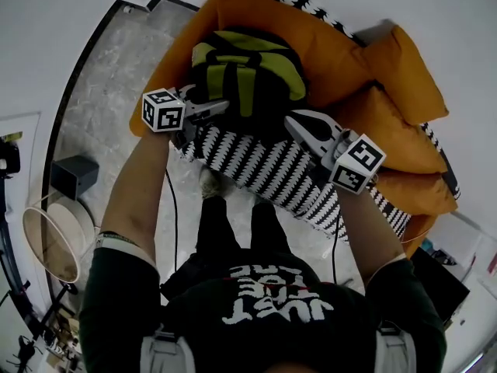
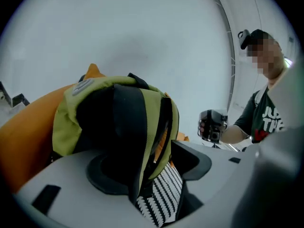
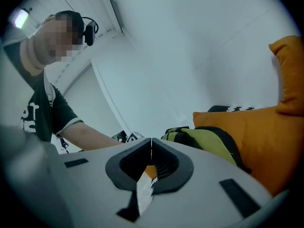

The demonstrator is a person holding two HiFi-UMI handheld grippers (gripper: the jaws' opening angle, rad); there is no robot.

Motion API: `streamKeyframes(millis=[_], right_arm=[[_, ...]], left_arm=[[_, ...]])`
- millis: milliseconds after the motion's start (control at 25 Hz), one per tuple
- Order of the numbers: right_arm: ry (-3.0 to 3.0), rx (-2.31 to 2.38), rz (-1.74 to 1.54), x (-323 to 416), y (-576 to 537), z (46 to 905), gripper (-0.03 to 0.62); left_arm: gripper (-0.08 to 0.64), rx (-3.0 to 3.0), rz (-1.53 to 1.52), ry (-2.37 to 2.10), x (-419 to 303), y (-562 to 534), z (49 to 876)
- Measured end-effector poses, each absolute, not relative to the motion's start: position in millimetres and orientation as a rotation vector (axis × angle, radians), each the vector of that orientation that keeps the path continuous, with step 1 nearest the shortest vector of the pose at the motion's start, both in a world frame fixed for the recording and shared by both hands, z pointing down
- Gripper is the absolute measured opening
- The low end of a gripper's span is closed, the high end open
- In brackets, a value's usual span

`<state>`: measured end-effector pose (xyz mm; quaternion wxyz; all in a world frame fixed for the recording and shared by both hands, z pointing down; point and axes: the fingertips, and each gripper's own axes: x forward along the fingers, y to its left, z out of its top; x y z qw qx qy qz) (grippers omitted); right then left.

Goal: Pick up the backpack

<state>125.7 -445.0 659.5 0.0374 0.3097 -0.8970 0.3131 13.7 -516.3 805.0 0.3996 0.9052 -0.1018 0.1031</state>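
Only close-up: backpack [image 2: 118, 122] inside left tool [image 2: 147, 167]

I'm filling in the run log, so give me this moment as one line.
backpack: on sofa, not lifted | left hand-held gripper: open, backpack's edge between jaws | right hand-held gripper: shut, empty

Lime-black backpack [image 1: 247, 72], orange cushions [image 1: 404, 84], zigzag throw [image 1: 264, 169]

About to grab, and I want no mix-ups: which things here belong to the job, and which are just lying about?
Job: backpack; left gripper, open around it; right gripper, shut.
Lying about: orange cushions; patterned sofa cover; dark box and round white tub on the floor.
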Motion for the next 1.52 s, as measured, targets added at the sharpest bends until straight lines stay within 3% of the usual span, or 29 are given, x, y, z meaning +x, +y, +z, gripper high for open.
streamKeyframes(millis=[160, 280, 360, 760, 1520], right_arm=[[-2.76, 0.947, 0.975, 125.4, -438.5, 659.5, 0.031], [-2.757, 0.953, 0.995, 127.8, -438.6, 663.1, 0.031], [-2.754, 0.958, 1.004, 128.4, -437.1, 665.2, 0.031], [-2.784, 0.978, 0.97, 132.0, -429.4, 648.2, 0.031], [-2.817, 1.115, 0.817, 154.0, -418.4, 576.7, 0.031]], left_arm=[[0.241, 2.269, 0.127, -0.268, 20.0, -518.7, 797.2], [0.097, 2.267, -0.011, -0.172, 33.7, -517.2, 770.7], [0.061, 2.253, -0.096, -0.172, 41.5, -521.6, 755.9], [0.052, 2.281, -0.331, -0.163, 34.5, -526.9, 684.3], [0.046, 2.377, -0.257, -0.026, 69.8, -477.6, 584.3]])
